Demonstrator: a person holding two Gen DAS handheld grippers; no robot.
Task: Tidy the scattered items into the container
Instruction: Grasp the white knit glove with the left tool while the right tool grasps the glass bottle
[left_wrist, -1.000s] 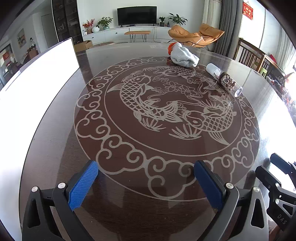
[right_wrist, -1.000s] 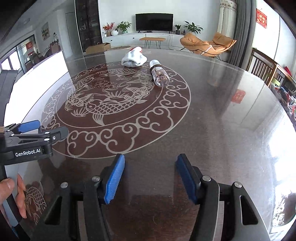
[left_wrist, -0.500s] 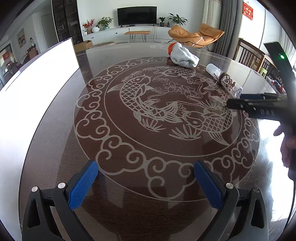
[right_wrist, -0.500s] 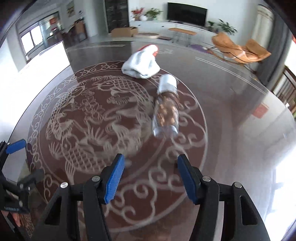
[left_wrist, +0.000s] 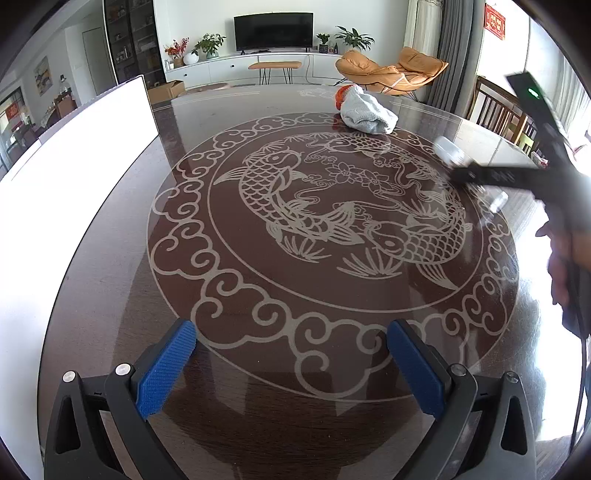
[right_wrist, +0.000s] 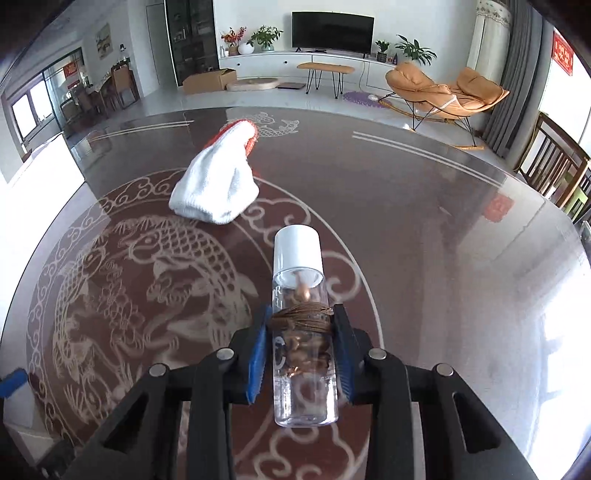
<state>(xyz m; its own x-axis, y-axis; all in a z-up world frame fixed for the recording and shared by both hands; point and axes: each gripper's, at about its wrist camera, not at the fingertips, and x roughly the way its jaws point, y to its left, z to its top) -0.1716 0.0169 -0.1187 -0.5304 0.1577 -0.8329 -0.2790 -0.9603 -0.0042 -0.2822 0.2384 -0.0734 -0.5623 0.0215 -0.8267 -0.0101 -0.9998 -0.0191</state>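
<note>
Clear plastic bottle (right_wrist: 305, 345) with white cap, between the blue pads: pale printed letters down its left side, a "C" readable, the rest unclear.
Red hanging sign (right_wrist: 562, 55) on the wall, far right ahead: gold characters, too small to read.
Black side of the other gripper (left_wrist: 495, 176): lettering blurred, unreadable.

Daylight pours in from the windows on my right; it bleaches the container wall (left_wrist: 74, 177) at my left to pure white, with no detail left in it; the glossy table (left_wrist: 229, 258) mirrors the room and flares near its right edge; both views bulge like fisheyes, straight lines bowing and the corners sinking into black; my left gripper (left_wrist: 291, 369) looks sharp; my right gripper (right_wrist: 301, 343) is crisp in its own view but smeared by motion blur seen from the left; the bottle (right_wrist: 304, 332) glints, its clear base slightly soft; shadows are faint.
</note>
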